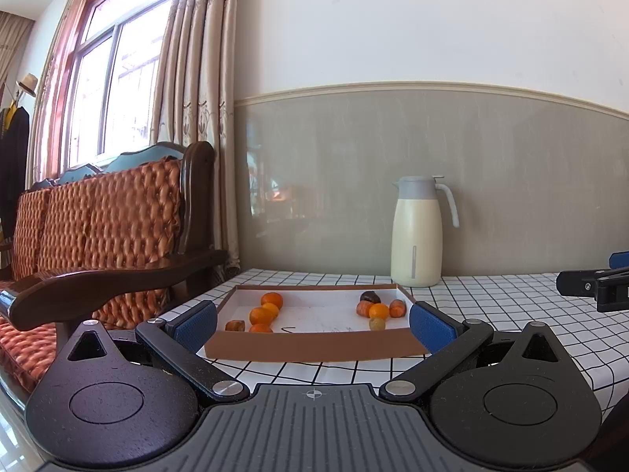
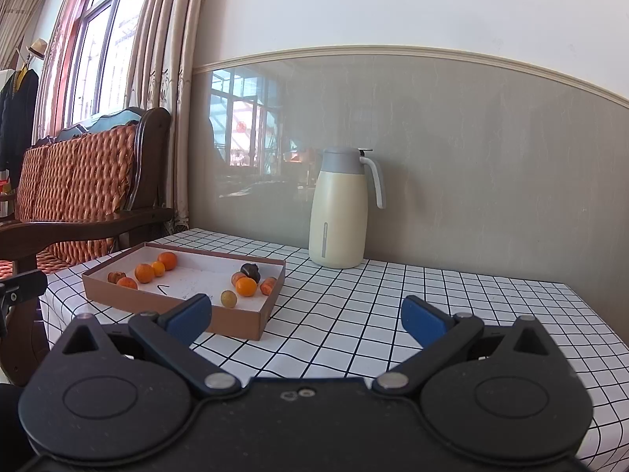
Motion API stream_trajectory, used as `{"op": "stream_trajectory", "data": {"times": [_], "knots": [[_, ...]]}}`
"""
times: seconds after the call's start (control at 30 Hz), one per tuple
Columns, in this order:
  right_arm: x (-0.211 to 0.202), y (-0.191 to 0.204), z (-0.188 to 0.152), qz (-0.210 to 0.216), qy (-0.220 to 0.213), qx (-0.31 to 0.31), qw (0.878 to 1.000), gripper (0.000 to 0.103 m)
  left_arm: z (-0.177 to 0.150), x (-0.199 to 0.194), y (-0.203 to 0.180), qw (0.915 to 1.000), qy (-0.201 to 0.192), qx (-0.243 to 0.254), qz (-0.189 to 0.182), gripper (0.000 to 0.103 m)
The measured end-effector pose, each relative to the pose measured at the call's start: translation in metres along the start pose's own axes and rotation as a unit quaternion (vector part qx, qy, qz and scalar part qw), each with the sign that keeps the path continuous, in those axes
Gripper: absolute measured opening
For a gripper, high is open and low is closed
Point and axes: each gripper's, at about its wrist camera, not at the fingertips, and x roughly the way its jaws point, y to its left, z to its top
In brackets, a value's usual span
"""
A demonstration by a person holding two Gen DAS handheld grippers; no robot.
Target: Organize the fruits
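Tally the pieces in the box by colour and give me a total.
Orange: 8, starting at the back-left one
Dark brown or purple: 1
Yellow-green: 1
Total: 10, all inside the cardboard box

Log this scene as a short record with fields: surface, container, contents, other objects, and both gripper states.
surface: table with black-and-white checked cloth
container: shallow brown cardboard box, white inside, open top
contents: two groups of small fruits, a left cluster of mostly orange ones and a right cluster with a dark fruit and a pale yellowish one
other objects: cream thermos jug against the wall; wooden sofa beside the table
left gripper: open, empty, facing the box
right gripper: open, empty
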Motion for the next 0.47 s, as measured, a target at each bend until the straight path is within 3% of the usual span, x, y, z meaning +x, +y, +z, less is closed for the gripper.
{"op": "stream_trajectory", "data": {"times": [0.47], "knots": [[-0.0001, 0.0002, 0.0000, 0.000, 0.000, -0.001, 1.000, 0.097, 0.0007, -0.0029, -0.0004, 0.9999, -0.007, 0.003, 0.008, 0.103]]}}
